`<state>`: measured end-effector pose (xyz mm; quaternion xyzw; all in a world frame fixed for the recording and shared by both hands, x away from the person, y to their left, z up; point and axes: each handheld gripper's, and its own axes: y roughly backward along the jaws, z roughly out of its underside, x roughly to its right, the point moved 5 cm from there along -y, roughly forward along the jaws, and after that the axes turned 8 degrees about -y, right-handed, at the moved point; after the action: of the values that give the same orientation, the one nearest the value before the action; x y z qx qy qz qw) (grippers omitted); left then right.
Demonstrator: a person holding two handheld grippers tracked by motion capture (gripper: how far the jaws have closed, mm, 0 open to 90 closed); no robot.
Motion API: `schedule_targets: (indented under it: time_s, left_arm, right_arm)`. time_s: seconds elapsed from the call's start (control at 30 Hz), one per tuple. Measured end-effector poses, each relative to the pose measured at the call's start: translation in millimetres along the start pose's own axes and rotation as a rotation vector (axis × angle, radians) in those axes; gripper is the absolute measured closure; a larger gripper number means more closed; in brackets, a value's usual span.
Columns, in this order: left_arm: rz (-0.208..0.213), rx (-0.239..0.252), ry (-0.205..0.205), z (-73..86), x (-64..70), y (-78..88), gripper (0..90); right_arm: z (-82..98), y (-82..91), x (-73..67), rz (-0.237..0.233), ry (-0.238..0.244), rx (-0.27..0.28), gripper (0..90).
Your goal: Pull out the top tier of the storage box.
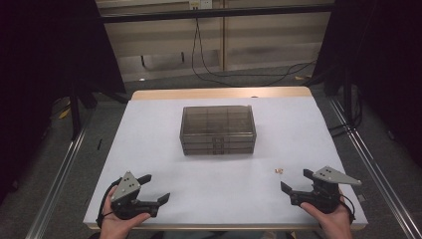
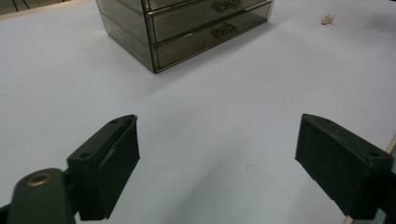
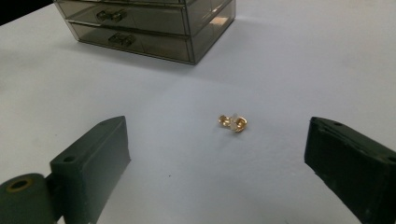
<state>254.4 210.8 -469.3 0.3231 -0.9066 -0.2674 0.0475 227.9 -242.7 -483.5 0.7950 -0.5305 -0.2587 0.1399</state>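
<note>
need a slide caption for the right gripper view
Open right gripper facing small gold earrings on the white table, smoky drawer box behind.

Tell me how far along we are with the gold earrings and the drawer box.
Nothing looks done: the gold earrings lie loose on the white table, and the smoky drawer box has its drawers closed. Nothing is in hand: the left gripper and right gripper are open and empty near the table's front edge. Picking up, opening and stowing probably remain.

The right tool (image 3: 217,170) has its jaws spread wide with nothing between the pads. Ahead on the white bench (image 3: 289,70) lies a small gold earring (image 3: 233,122); farther off stands a smoky drawer box (image 3: 149,25).
</note>
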Motion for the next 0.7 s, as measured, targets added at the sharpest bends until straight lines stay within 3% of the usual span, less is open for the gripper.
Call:
schedule_targets:
  time_s: [0.3,0.37,0.7]
  left_arm:
    - [0.000,0.005,-0.006,-4.8,3.2,-7.0,19.1]
    - [0.005,0.009,0.010,-5.6,3.9,-9.6,19.1]
    - [0.018,0.021,-0.008,-9.8,9.9,-6.4,19.8]
  right_arm:
    - [2.6,1.1,4.3,0.000,-0.011,-0.020,8.1]
    - [2.9,1.7,3.2,-0.003,-0.005,-0.022,9.2]
    - [1.6,1.5,-0.8,-0.017,-0.005,-0.018,9.3]
